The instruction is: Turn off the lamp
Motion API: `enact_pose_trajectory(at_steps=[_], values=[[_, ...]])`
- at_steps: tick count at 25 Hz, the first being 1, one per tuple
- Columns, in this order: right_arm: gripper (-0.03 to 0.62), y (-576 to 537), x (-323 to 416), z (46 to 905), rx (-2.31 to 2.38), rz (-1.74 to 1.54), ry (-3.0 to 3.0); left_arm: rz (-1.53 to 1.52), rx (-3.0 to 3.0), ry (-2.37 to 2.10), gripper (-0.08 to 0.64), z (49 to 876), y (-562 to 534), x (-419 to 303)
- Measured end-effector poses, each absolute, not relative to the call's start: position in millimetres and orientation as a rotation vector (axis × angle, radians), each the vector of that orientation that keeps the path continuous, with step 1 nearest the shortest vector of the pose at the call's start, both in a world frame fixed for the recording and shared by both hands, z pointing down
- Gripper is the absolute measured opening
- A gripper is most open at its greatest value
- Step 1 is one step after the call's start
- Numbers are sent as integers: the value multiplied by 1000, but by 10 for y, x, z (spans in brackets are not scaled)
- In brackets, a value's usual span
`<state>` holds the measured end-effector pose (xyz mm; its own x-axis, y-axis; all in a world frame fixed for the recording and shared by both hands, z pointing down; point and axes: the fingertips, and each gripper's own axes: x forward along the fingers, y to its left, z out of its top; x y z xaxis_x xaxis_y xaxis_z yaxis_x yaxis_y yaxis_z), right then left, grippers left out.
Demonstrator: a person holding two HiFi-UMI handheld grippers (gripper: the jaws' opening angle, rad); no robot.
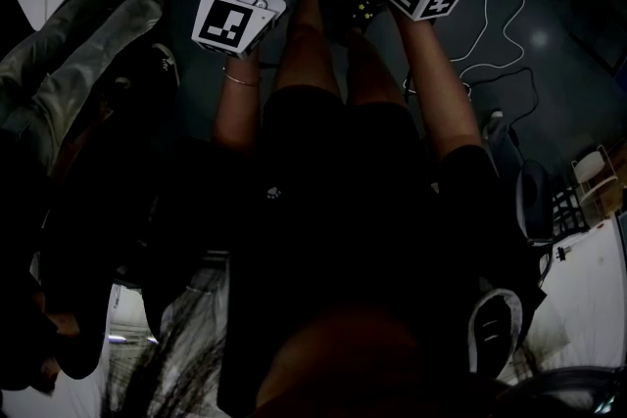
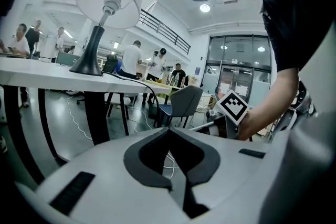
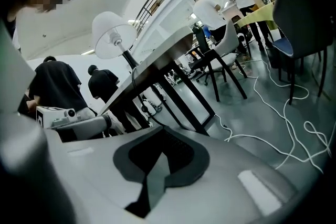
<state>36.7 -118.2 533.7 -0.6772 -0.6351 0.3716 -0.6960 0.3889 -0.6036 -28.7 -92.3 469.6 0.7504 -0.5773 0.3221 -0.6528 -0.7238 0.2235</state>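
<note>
You held both tools low beside your legs (image 1: 315,44), the left gripper (image 2: 169,129) and the right gripper (image 3: 160,129) each with its jaws pressed together on nothing. By my reading you stood at the very start, with the approach not yet begun. Farther off, the lamp (image 2: 107,0) stood upright on the table (image 2: 37,75), above and well apart from either gripper, its cord (image 2: 137,81) trailing over the edge; the next move called for raising one gripper to it and finding the switch, which no view showed.
</note>
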Motion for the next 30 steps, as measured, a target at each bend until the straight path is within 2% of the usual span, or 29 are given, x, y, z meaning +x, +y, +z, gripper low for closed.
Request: enact_pose_trajectory(at_steps=[17,30], values=[[0,-1181,545,4552,1293,1128,-2657,326,2636,-994,6,4255,-1072,-217],[0,-484,456,3647,1429,975,-2783,270,2804,-916,6,3429,-351,-281]])
